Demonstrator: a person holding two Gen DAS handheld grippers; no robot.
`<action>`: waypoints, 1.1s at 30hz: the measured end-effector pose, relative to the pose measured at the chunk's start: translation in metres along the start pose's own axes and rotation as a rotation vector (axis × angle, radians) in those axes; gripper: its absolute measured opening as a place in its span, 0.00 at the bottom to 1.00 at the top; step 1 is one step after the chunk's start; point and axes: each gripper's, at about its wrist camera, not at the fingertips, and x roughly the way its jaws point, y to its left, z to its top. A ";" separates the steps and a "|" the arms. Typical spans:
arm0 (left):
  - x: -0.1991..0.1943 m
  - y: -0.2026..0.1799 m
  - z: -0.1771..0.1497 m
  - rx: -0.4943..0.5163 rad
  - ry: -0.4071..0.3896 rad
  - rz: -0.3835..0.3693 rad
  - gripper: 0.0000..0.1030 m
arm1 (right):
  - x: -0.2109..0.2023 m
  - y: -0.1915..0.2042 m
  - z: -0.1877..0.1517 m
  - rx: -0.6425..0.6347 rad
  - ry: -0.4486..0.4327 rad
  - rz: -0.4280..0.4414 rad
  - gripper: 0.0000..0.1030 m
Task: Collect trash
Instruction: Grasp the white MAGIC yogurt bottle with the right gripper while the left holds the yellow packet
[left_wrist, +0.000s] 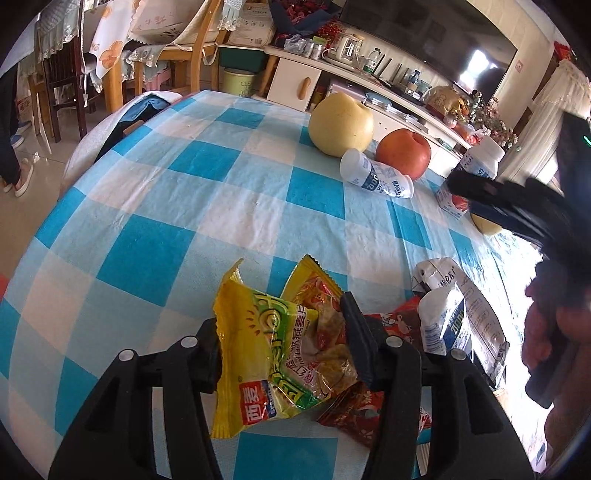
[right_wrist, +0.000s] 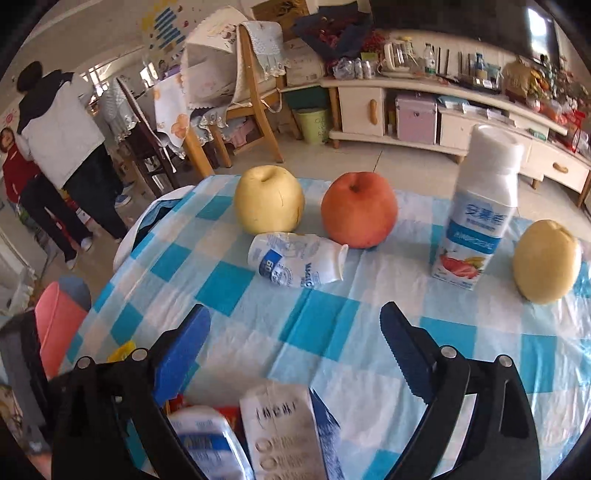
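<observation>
- The left tool (left_wrist: 284, 343) is gripping a bunch of yellow snack wrappers (left_wrist: 266, 354) just above the checked worktop (left_wrist: 192, 192).
- The right tool (right_wrist: 295, 332) is hanging with jaws spread wide and empty, over a flattened milk carton (right_wrist: 280, 432).
- A tipped small yogurt bottle (right_wrist: 295, 258) is lying beside the red apple (right_wrist: 358, 208).

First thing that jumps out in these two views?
The crumpled yellow snack wrapper between the left gripper fingers, low in the left wrist view. Beyond it, on the blue checked tablecloth, a yellow pear and red apple stand behind a toppled small bottle, with a tall yogurt bottle upright to their right.
</observation>
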 end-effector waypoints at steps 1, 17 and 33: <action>0.000 0.001 0.000 -0.001 0.000 -0.002 0.53 | 0.013 0.005 0.008 0.010 0.026 -0.002 0.90; -0.005 0.017 0.000 -0.056 0.015 -0.069 0.50 | 0.101 0.031 0.038 0.024 0.109 -0.325 0.94; -0.006 0.022 0.001 -0.056 0.041 -0.103 0.49 | 0.082 -0.008 0.021 0.058 0.161 -0.233 0.76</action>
